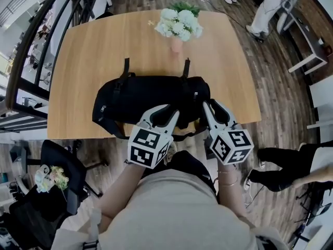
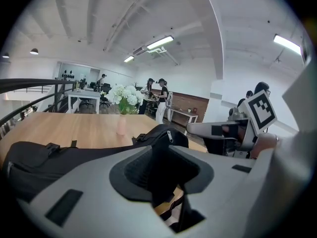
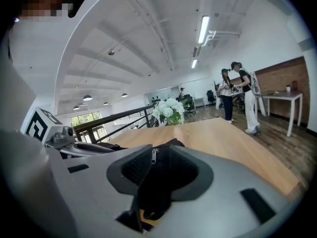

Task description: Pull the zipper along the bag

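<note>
Your left claw (image 1: 169,111) sits at near edge of black bag (image 1: 140,95), jaws apart, dark fabric showing in gap, nothing clamped. Your right claw (image 1: 212,108) is just beside it at bag's right end, jaws apart too, zipper pull (image 3: 154,156) visible just beyond gap. Bag lies lengthwise across near half of worktop (image 1: 88,51). Vase of white flowers (image 1: 178,27) stands beyond bag, far side.
</note>
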A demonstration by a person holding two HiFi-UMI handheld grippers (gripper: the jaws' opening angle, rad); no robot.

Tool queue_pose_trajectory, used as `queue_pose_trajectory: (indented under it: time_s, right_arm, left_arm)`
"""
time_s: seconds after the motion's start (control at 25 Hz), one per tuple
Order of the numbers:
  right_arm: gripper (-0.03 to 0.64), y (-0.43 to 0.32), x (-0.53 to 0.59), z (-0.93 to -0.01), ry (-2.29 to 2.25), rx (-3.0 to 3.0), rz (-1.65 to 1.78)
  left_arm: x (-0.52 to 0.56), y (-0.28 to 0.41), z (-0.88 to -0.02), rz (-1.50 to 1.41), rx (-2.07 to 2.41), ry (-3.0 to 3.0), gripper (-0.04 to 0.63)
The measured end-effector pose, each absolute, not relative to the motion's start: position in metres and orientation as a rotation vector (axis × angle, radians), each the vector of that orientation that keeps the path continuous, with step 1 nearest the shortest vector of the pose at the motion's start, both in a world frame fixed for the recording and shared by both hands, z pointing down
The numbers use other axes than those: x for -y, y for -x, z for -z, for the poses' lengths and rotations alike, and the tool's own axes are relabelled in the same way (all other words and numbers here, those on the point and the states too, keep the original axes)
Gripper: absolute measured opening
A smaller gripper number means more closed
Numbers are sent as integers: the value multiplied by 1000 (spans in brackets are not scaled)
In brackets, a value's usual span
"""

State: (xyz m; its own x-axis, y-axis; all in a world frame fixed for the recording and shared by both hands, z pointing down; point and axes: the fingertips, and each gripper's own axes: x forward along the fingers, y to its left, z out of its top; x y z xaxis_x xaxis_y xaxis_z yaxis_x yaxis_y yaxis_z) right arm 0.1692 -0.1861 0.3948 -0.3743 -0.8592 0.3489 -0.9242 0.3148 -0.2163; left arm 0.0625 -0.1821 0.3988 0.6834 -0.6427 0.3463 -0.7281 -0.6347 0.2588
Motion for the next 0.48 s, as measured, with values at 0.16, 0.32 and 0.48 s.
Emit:
queue_pose_trajectory:
  time_s: [0.16, 0.32, 0.48]
  right_arm:
    - [118, -181, 195, -402, -1633, 2397, -601]
    - [161, -183, 202, -407, -1584, 2415, -647]
    - [170, -181, 208, -413, -1534, 2445, -713]
  left_arm:
    - [191, -78, -400, -326, 1065, -2531, 115]
    - [199, -94, -397, -334, 1057, -2552, 115]
    - [203, -109, -396, -348, 1028, -2566, 115]
